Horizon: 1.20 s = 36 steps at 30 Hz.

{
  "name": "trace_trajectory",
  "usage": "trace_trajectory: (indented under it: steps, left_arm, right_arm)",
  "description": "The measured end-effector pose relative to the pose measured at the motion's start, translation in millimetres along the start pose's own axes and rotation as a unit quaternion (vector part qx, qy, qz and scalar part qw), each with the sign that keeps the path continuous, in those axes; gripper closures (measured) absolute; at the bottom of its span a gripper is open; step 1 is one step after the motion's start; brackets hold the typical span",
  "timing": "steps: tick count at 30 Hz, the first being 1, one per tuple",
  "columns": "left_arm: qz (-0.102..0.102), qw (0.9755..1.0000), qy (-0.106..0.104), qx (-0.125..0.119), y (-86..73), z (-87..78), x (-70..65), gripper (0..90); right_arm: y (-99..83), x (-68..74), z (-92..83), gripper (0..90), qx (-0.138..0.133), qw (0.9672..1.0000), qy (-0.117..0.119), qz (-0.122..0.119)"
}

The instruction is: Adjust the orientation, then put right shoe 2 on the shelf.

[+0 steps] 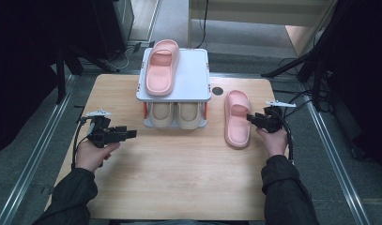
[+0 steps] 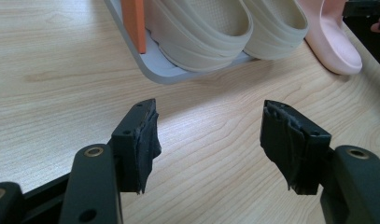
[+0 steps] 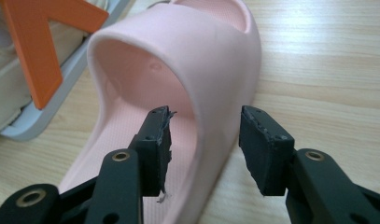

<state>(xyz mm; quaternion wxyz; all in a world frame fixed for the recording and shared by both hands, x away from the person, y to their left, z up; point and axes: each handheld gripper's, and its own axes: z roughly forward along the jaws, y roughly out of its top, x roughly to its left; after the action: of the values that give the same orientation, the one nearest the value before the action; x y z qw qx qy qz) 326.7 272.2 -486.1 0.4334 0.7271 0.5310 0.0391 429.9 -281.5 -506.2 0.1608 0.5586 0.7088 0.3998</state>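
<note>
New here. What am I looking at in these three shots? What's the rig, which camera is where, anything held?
No robot: a person at a wooden table holds a hand-held two-jaw tool in each hand. The high view looks down from above the person's side, with the left tool at its left and the right tool at its right. Each of the other two pictures comes from a camera riding on one tool, looking along its black jaws.

On the table stands a two-tier rack: one pink slipper on top, two beige slippers below. A second pink slipper lies beside the rack.

The left tool is open over bare wood. The right tool's jaws straddle the second slipper's strap edge with gaps showing, so nothing is gripped.
</note>
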Motion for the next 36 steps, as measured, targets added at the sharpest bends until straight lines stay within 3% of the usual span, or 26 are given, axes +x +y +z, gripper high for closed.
trace_trajectory:
  steps: [6,18,28,31,36]
  left_arm:
    - [0.001,1.0,0.004,0.0,-1.3,-1.8,1.3,37.0]
    - [-0.006,0.9998,0.018,-0.004,-11.7,-14.2,5.5,36.8]
    - [-0.018,0.9993,0.029,-0.012,-19.1,-24.1,10.1,36.8]
    - [-0.018,0.9994,0.028,-0.011,-19.0,-23.6,9.7,36.8]
    - [-0.016,0.9995,0.026,-0.008,-18.4,-21.9,9.9,36.8]
  right_arm:
    - [1.7,2.5,13.8,56.1,0.016,0.9998,-0.007,-0.012]
    - [5.2,-5.9,25.1,62.2,0.017,0.9995,-0.005,0.027]
    - [10.8,-5.0,31.8,70.5,0.018,0.9992,-0.014,0.031]
    - [11.2,-6.3,31.1,72.1,0.019,0.9989,-0.011,0.042]
    - [12.5,-10.4,27.7,83.1,0.027,0.9969,-0.014,0.072]
